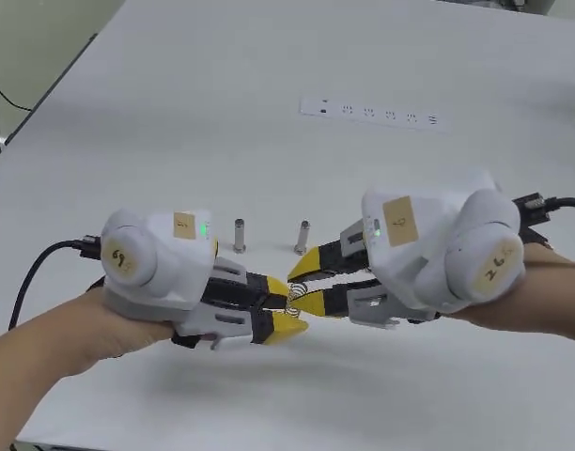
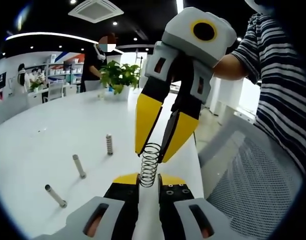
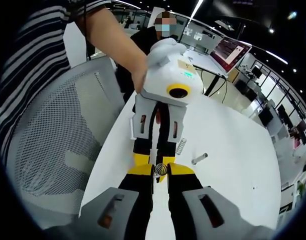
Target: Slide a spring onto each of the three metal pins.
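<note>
Pinching one spring (image 2: 150, 162) between them, just above the desk (image 1: 381, 56): left hand-held gripper (image 2: 148, 181) clamped on one end, right hand-held gripper (image 2: 162, 150) clamped on the other. Bare pin (image 1: 239, 235) and second bare pin (image 1: 303, 237) stand upright just beyond the jaws. Third pin (image 2: 109, 144) carries a spring. Power strip (image 1: 370, 112) lies well behind. Mesh chair (image 2: 253, 175) stands beside the desk.

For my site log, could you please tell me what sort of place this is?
Probably an open-plan office or showroom: it has a long white table, a mesh chair pulled up to it, and a potted plant further along.
</note>
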A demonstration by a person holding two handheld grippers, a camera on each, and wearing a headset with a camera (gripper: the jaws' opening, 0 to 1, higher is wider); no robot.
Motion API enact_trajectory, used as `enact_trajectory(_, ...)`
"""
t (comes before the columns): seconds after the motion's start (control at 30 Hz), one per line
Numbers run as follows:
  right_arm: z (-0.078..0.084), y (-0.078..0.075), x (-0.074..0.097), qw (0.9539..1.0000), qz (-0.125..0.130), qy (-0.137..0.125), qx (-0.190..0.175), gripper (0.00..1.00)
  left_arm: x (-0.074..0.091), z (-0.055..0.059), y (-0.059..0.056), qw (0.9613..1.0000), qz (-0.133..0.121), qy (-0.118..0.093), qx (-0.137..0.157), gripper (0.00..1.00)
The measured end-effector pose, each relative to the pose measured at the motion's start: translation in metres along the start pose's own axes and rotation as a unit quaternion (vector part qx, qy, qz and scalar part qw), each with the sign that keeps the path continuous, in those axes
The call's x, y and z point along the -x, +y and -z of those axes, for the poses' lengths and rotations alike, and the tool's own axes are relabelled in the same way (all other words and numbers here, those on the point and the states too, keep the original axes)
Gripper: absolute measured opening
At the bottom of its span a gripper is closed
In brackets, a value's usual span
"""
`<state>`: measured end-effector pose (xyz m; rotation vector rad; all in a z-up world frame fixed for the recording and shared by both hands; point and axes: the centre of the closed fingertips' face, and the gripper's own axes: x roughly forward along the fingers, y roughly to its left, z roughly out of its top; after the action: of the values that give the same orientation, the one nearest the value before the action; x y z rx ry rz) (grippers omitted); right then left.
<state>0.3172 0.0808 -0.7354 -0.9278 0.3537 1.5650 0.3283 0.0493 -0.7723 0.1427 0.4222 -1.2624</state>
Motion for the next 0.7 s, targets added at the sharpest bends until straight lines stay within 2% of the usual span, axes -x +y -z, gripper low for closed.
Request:
enact_trajectory(0.4, 0.003, -0.008, 0.002, 0.9999, 0.015, 0.007, 0.003, 0.07, 0.011, 0.004, 0.011, 0.9993, -0.030, -0.001, 0.021, 0.16)
enact_trajectory(0.7, 0.004, -0.014, 0.003, 0.9996, 0.028, 0.005, -0.003, 0.07, 0.023, 0.010, 0.019, 0.9975, -0.061, -0.002, 0.037, 0.30)
